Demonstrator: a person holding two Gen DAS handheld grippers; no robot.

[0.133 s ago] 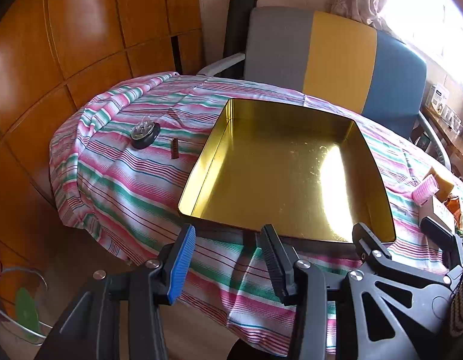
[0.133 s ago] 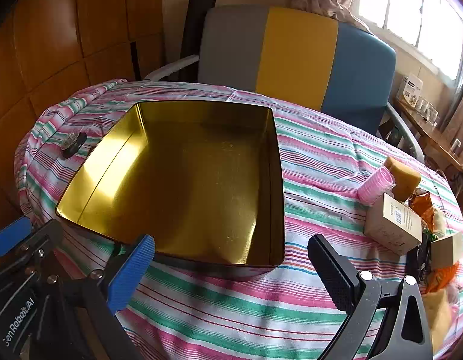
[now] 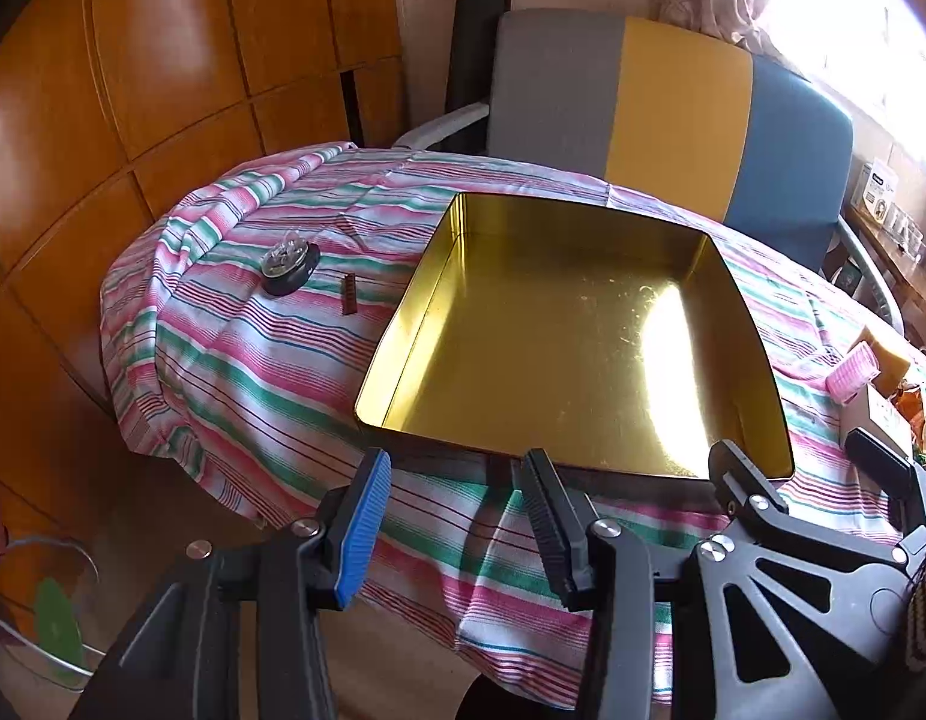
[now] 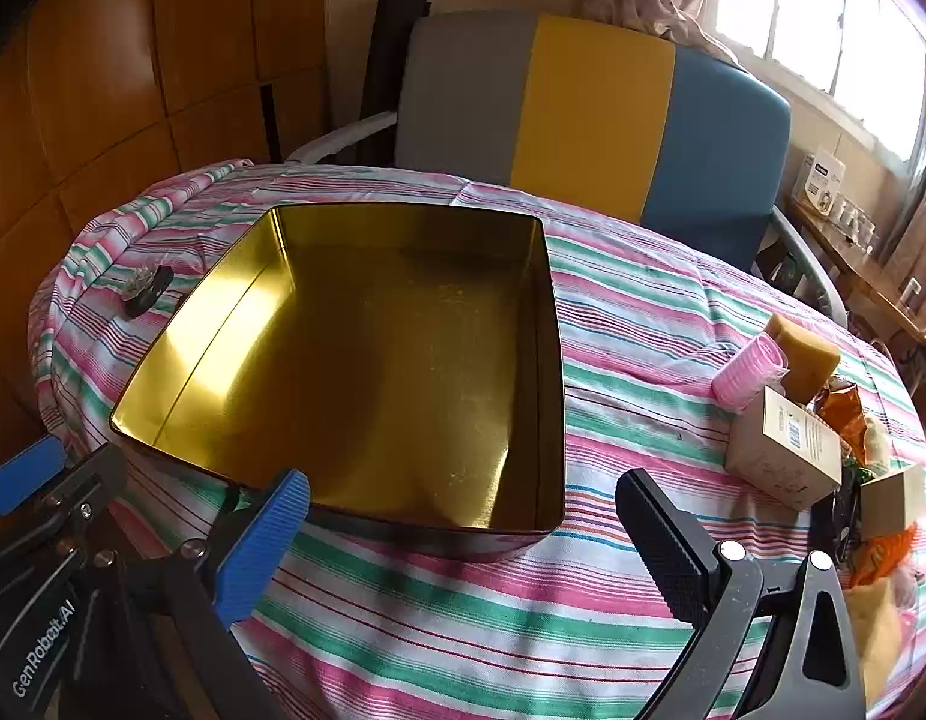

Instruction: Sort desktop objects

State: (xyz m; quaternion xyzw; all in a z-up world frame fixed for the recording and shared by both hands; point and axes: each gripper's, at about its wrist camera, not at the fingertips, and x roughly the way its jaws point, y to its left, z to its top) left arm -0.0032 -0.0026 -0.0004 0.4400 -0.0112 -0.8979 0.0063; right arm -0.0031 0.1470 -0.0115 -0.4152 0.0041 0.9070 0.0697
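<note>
An empty gold tin tray (image 3: pixel 396 330) (image 4: pixel 550 360) sits mid-table on the striped cloth. Left of it lie a round black object with a clear top (image 3: pixel 288 264) (image 4: pixel 146 288) and a small brown stick (image 3: pixel 348 294). At the right edge are a pink hair roller (image 4: pixel 748 369) (image 3: pixel 853 378), a yellow sponge (image 4: pixel 808 354), a cardboard box (image 4: pixel 784 450) and orange wrappers (image 4: pixel 844 408). My left gripper (image 3: pixel 456 516) is open before the tray's near wall, holding nothing. My right gripper (image 4: pixel 463 534) is open at the near right corner, also with nothing in it.
A grey, yellow and blue chair (image 3: pixel 673 114) (image 4: pixel 589 114) stands behind the table. Wooden panelling (image 3: pixel 132 90) runs along the left. A shelf with small items (image 4: pixel 835 192) is under the window at right. The table's near edge drops off below my grippers.
</note>
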